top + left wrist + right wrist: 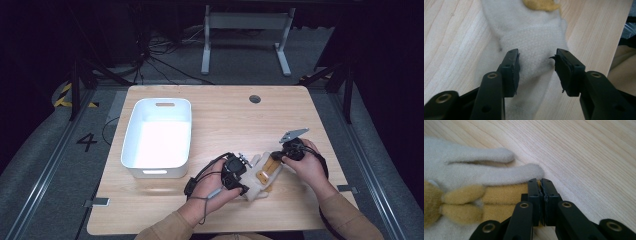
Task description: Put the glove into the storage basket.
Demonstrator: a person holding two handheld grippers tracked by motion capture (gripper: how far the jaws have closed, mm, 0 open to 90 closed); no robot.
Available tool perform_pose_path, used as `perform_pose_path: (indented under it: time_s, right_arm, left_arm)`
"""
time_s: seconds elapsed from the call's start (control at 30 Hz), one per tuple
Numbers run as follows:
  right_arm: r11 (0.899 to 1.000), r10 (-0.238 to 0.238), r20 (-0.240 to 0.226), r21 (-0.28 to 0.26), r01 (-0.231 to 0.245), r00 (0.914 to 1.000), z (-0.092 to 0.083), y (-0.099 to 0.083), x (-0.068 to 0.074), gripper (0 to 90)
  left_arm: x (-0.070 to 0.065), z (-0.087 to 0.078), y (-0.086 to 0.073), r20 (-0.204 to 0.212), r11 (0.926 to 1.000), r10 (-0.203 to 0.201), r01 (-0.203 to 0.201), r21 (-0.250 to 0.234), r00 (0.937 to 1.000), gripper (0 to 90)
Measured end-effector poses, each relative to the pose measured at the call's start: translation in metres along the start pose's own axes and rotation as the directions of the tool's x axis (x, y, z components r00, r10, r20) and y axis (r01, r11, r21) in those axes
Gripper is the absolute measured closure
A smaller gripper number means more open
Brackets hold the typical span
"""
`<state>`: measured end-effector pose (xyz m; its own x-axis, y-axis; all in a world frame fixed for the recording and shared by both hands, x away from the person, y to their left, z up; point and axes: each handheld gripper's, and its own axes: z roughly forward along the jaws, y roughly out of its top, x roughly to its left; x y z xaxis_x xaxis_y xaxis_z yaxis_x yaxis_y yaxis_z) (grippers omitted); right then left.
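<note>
A white knitted glove (256,186) lies on the wooden table (225,120) near its front edge, with tan-yellow fingers (267,167) lying on top of it. My left gripper (246,176) stands open just above the glove's cuff (534,37), with one jaw on each side of the cloth and neither pad pressing it. The yellow part (541,5) shows beyond the cuff. My right gripper (541,187) is shut on the tip of a tan-yellow finger (499,195), with the white fingers (474,167) lying beside it. The same gripper (276,156) comes in from the glove's right.
A white plastic bin (131,135) stands at the left of the table with nothing visible inside. A round cable hole (255,99) sits at the far edge. Bare wood lies between the bin and the glove. A metal frame (245,30) stands on the floor beyond.
</note>
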<state>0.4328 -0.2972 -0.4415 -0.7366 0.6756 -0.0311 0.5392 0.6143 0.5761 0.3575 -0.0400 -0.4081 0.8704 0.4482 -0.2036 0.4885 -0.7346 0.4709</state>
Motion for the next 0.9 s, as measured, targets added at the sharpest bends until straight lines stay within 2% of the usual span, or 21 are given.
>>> perform_pose_path:
  time_s: [0.1,0.13,0.2,0.27,0.4,0.6,0.63,0.67,0.73,0.77,0.83,0.9]
  right_arm:
    - [1.0,0.003,0.002,0.001,-0.003,1.0,-0.001,0.0,0.001,87.5]
    - [1.0,0.001,0.006,0.002,-0.001,1.0,-0.001,-0.001,0.001,87.5]
    - [1.0,-0.008,0.009,-0.001,0.008,0.9999,-0.002,-0.001,0.001,87.6]
    - [1.0,-0.009,0.01,0.001,0.009,0.9999,-0.002,-0.001,0.001,87.7]
    - [1.0,-0.018,0.014,-0.004,0.018,0.9997,-0.005,-0.002,0.002,88.4]
    - [0.999,-0.012,0.019,-0.034,0.013,0.9997,-0.015,-0.002,0.003,88.7]
    - [0.999,-0.008,0.025,-0.039,0.009,0.9997,-0.018,-0.002,0.003,88.8]
    - [0.999,-0.009,0.037,-0.045,0.01,0.9993,-0.026,-0.003,0.003,89.0]
    - [0.999,-0.005,0.041,-0.048,0.006,0.9992,-0.028,-0.003,0.004,89.0]
    - [0.998,-0.004,0.04,-0.059,0.006,0.9992,-0.036,-0.003,0.004,89.2]
    - [0.998,-0.002,0.042,-0.065,0.005,0.9991,-0.038,-0.003,0.004,89.2]
    - [0.997,0.002,0.047,-0.084,0.002,0.9989,-0.048,-0.005,0.006,89.2]
  left_arm:
    - [0.001,0.003,0.0,-0.012,1.0,-0.005,0.005,0.003,0.9999,58.4]
    - [0.001,0.005,0.0,-0.038,0.9999,0.006,-0.006,0.009,0.9993,64.0]
    - [0.001,0.006,0.001,-0.053,0.9997,0.01,-0.009,0.021,0.9985,71.0]
    - [0.001,0.006,0.001,-0.053,0.9995,0.014,-0.013,0.028,0.9985,79.9]
    - [-0.001,0.005,0.002,-0.048,0.9992,0.025,-0.023,0.033,0.9985,85.3]
    - [-0.003,0.0,0.004,-0.045,0.9993,0.037,-0.037,0.011,0.9983,86.2]
    - [-0.003,-0.003,0.004,-0.033,0.9987,0.049,-0.049,0.012,0.9982,86.2]
    - [-0.004,-0.006,0.005,-0.041,0.998,0.063,-0.063,0.006,0.9972,86.4]
    - [-0.005,-0.008,0.006,-0.045,0.9977,0.068,-0.068,0.003,0.9967,86.4]
    - [-0.006,-0.01,0.007,-0.041,0.9973,0.073,-0.073,-0.004,0.9965,86.4]
    - [-0.006,-0.014,0.007,-0.042,0.9969,0.078,-0.079,-0.006,0.996,86.4]
    - [-0.005,-0.021,0.007,-0.051,0.9963,0.083,-0.084,-0.018,0.9952,86.4]
